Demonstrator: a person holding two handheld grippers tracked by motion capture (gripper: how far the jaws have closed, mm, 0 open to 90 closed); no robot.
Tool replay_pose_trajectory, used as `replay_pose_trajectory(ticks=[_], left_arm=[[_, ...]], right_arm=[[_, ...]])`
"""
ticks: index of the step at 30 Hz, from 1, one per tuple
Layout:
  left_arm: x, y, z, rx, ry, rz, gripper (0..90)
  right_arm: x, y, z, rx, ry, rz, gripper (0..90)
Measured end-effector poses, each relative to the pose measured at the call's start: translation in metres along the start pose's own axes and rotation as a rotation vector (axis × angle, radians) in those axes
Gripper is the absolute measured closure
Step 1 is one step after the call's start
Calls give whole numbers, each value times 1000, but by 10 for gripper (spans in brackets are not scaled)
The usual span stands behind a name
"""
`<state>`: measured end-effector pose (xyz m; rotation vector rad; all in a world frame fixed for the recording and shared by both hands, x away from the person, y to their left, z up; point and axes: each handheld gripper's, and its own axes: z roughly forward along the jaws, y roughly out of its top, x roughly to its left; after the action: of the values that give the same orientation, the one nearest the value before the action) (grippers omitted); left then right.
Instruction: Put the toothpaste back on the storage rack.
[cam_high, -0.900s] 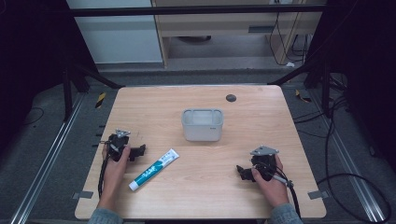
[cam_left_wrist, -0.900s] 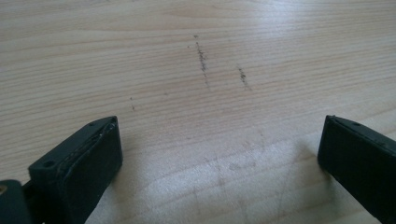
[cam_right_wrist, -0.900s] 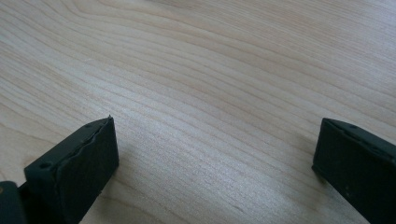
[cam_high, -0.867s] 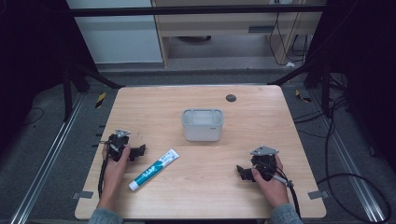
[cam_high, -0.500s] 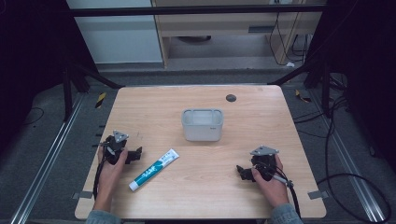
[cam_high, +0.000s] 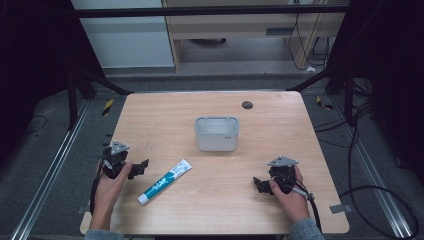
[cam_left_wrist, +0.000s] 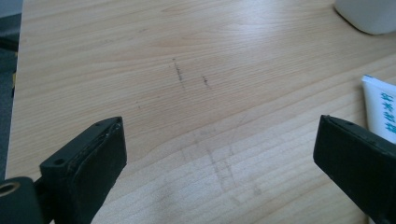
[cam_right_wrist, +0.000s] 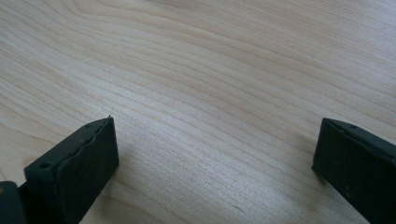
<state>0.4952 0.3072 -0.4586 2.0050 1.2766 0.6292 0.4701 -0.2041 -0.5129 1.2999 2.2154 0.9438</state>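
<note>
One white container (cam_high: 216, 133) stands on the surface (cam_high: 280, 125). One toothpaste tube (cam_high: 164, 181) lies near the container's front left. One small dark disc (cam_high: 246, 105) sits behind the container, to its right. Two tongs: the left tongs (cam_high: 140, 167) left of the container, the right tongs (cam_high: 260, 183) to its front right.

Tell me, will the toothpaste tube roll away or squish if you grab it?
The toothpaste tube lies flat on the table and looks flattened toward one end, so it probably won't roll. It looks like soft plastic, so it would likely dent under a squeeze. It seems small and probably light.

Toothpaste tube (cam_left_wrist: 380, 109) cut off, apparently.
</note>
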Motion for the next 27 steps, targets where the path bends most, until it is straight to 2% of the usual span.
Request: replay_pose_trajectory(ticks=[4,7,11,17,20,21,25,27], left_arm=[[-9,5,-7,29,-17,59,25],[-13,8,-9,29,-23,73,29],[-23,13,-11,32,-24,117,29],[-32,16,-11,48,-36,149,27],[-35,18,-12,95,-60,150,51],[-36,18,-13,104,-59,162,50],[-39,21,-16,95,-58,164,43],[-43,22,-17,104,-62,178,37]], right_arm=[[0,0,0,0,0,0,4],[0,0,0,0,0,0,4],[0,0,0,0,3,0,3],[-1,0,0,0,5,-3,4],[-1,0,0,0,5,-4,4],[-1,0,0,1,5,-3,4],[-1,1,1,1,7,-5,4],[-1,1,1,1,7,-5,4]])
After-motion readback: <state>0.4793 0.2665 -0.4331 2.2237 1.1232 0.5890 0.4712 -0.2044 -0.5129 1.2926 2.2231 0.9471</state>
